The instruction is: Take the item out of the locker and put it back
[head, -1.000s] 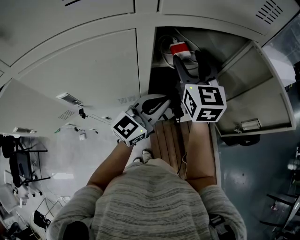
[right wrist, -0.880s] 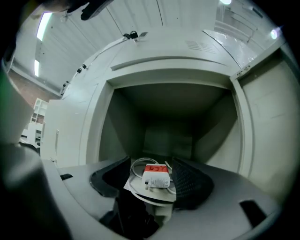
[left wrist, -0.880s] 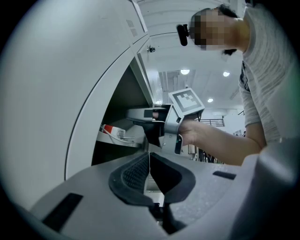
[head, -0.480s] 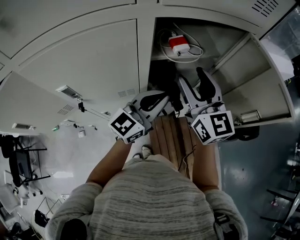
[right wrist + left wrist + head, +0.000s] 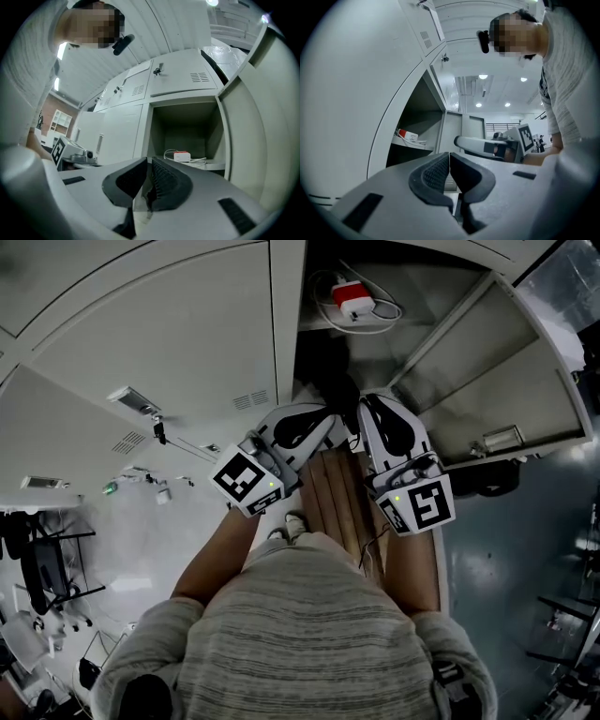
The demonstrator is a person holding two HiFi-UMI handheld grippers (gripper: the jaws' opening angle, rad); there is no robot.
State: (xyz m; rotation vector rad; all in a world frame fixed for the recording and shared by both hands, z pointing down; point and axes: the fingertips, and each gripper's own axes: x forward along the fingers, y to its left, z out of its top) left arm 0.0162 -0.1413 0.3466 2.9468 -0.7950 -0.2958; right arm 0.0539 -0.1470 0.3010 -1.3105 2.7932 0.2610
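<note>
While held side by side ahead of the person (image 5: 300,634), the left hand-held gripper (image 5: 321,426) is fully closed and empty. The jaws of the right hand-held gripper (image 5: 372,407) have just been closing and stand nearly together on nothing. Beyond, inside the open locker (image 5: 427,320), the red-and-white charger (image 5: 353,298) lies with its cable (image 5: 387,308) on the shelf (image 5: 213,164), apart from both.

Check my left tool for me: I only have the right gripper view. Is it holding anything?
Observer: No. The left tool is shut, pads together, with nothing between them.
Operator: What lies below, in front of the locker?
Observer: The head view shows a run of wooden slats between the open locker and the person.
</note>
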